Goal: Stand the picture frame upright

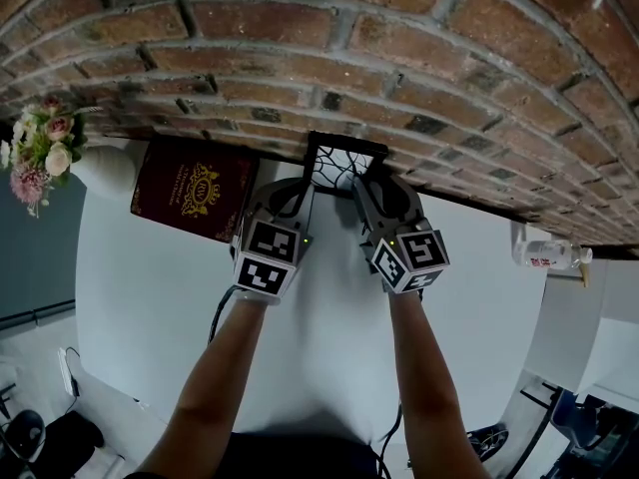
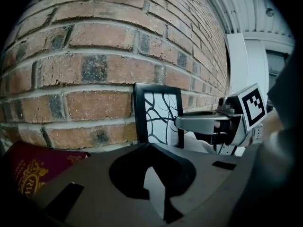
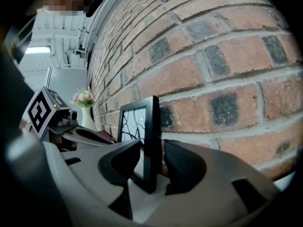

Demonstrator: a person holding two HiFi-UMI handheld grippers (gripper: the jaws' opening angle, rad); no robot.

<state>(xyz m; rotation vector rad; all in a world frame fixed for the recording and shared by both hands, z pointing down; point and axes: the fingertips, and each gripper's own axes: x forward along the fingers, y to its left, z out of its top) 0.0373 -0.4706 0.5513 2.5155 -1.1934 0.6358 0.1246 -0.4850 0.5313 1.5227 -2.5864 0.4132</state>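
A maroon book point(image 1: 195, 190) lies on a white table point(image 1: 150, 297) below a brick wall point(image 1: 399, 28), pink flowers point(image 1: 40, 153) at one side, a bottle point(image 1: 547, 254) opposite.

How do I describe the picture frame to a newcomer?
Look along the brick wall behind the white table. The picture frame stands there, right of the dark red book; only it has a black border around black lines on white.
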